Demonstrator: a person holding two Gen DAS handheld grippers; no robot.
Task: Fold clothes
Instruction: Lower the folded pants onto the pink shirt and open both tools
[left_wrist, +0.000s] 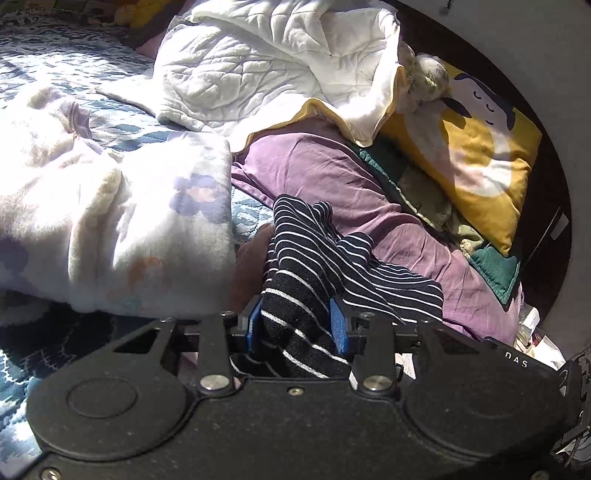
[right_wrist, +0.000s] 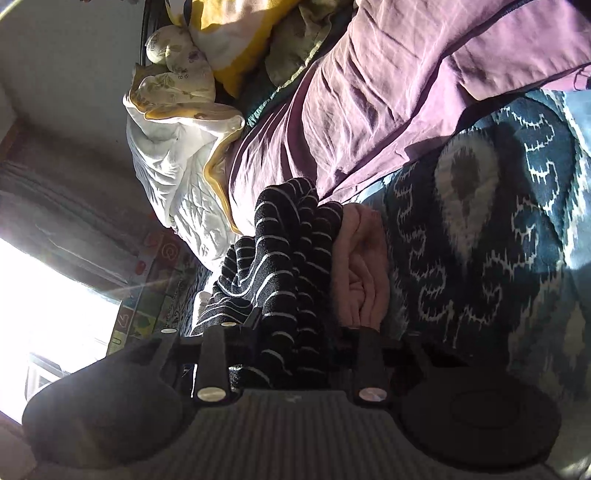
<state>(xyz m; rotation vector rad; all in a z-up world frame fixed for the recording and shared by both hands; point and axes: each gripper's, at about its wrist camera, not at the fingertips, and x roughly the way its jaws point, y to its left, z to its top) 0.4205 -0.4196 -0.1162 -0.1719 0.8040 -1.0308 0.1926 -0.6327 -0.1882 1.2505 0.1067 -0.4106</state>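
Black knit with thin white stripes fills both my claws: my left claw (left_wrist: 297, 323) is clenched on a bunched fold of the striped garment (left_wrist: 314, 254), and my right claw (right_wrist: 295, 332) grips another bunch of it just above the bed (right_wrist: 498, 240). It looks soft, light and stretchy, likely to sag, so I judge hems or shoulder seams the better holds.

A lived-in bedroom at home: a bed (left_wrist: 110, 122) under a blue patterned quilt, heaped with a white quilted blanket (left_wrist: 258, 62), a purple sheet (left_wrist: 332, 173), a floral fleece blanket (left_wrist: 110, 206) and a yellow cartoon-print pillow (left_wrist: 480, 155), sunlight streaming in from a bright window (right_wrist: 48, 306).
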